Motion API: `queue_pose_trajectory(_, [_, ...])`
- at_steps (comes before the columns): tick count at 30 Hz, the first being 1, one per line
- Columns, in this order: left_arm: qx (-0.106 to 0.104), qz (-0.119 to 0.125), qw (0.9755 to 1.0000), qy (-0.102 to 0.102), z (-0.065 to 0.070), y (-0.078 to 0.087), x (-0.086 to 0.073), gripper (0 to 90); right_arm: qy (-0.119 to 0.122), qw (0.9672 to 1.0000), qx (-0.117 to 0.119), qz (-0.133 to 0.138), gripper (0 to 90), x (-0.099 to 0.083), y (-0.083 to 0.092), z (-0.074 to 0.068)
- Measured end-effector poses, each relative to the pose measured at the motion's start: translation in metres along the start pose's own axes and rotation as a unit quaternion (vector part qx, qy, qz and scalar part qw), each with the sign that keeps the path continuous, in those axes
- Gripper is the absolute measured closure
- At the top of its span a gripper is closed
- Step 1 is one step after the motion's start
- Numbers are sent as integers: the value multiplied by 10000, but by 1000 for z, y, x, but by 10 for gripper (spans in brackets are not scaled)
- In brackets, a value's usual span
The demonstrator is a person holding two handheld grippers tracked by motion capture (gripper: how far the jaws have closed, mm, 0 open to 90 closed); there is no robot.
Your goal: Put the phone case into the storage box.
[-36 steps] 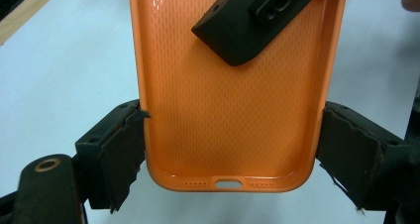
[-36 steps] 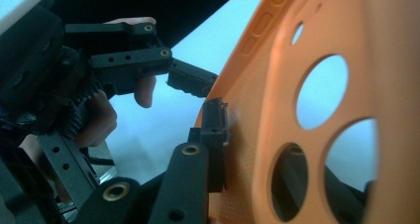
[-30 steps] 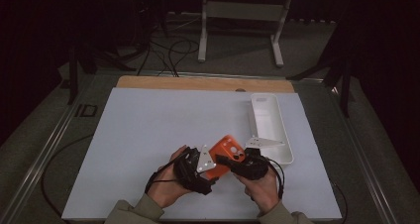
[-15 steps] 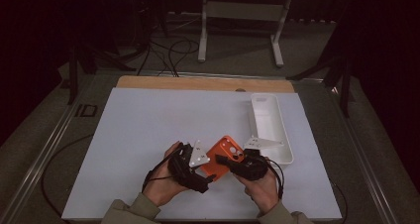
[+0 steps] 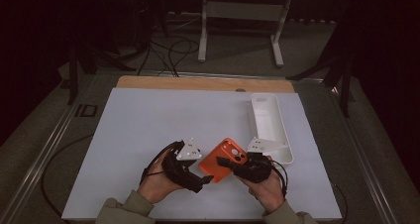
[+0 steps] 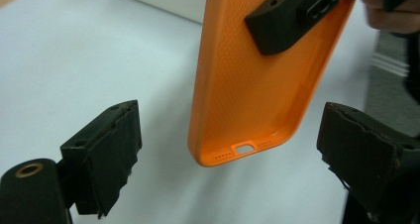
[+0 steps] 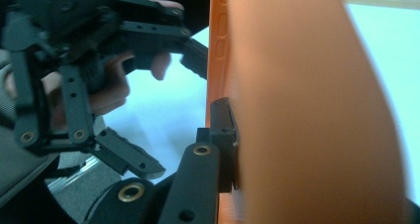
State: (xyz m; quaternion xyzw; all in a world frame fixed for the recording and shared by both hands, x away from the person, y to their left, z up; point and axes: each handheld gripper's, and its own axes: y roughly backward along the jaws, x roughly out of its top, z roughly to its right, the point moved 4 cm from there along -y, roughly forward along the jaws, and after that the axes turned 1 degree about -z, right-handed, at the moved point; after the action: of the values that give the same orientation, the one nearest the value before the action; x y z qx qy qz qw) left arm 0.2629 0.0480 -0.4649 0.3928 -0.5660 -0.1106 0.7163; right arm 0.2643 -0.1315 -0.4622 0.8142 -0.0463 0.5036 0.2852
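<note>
Item: case [image 5: 224, 159], orange, phone-shaped, one piece. Position: lifted off the mat [image 5: 148, 130] near its front edge, tilted, between my two grippers. My right gripper [image 5: 230, 163] has it pinched at the camera end, jaws clamped tight, one pad on the inner face and the other behind the back wall. That single grip carries it, so the port end hangs free toward my left.

My left gripper [image 6: 228, 157]: jaws spread wide and have just been opening; the case's lower end sits between them, touching neither pad. I judge this a handover or regrip, the left having let go so the right can take the weight.

Material: matte, soft-looking shell, probably silicone or rubbery plastic. Inner face finely dotted. Rounded corners, raised lip, slot and small holes at the bottom edge.

Also present: tray [image 5: 270, 127], white, long, shallow, rounded ends, lying on the mat's right side, just beyond my right hand. Mat: pale, smooth, flat.
</note>
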Motion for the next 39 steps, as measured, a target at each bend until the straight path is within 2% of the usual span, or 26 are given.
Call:
queue_pose_trajectory(5, [-168, 9, 9999, 23, 0, -2, -3, 122, 220, 9997, 102, 16, 877, 1, 3, -4])
queue_pose_trajectory(6, [-270, 33, 9996, 14, 0, -2, -3, 128, 284, 9995, 159, 27, 877, 2, 4, -6])
queue_pose_trajectory(9, [-472, 80, 9989, 6, 2, -1, -3, 139, 290, 9992, 271, 72, 877, 3, 6, -7])
queue_pose_trajectory(11, [-497, 89, 9987, 2, 3, -1, -3, 150, 336, 9989, 321, 72, 878, 3, 7, -8])
queue_pose_trajectory(12, [-581, 93, 9983, -36, 4, -1, -3, 156, 355, 9987, 367, 86, 878, 3, 7, -9])
queue_pose_trajectory(23, [-802, 45, 9967, -121, 9, -3, -4, 211, 499, 9970, 586, 92, 878, 3, 8, -13])
queue_pose_trajectory(31, [-1017, 66, 9946, -175, 12, -3, -4, 356, 575, 9953, 779, 53, 878, 2, 8, -16])
queue_pose_trajectory(34, [-1200, 99, 9925, -224, 13, -2, -5, 460, 626, 9939, 912, 39, 878, 2, 8, -18])
queue_pose_trajectory(35, [-1311, 110, 9910, -234, 14, -2, -5, 488, 655, 9936, 923, 31, 878, 1, 8, -18])
queue_pose_trajectory(39, [-1428, 81, 9894, -272, 15, -2, -5, 600, 733, 9915, 1070, 19, 878, 1, 8, -20])
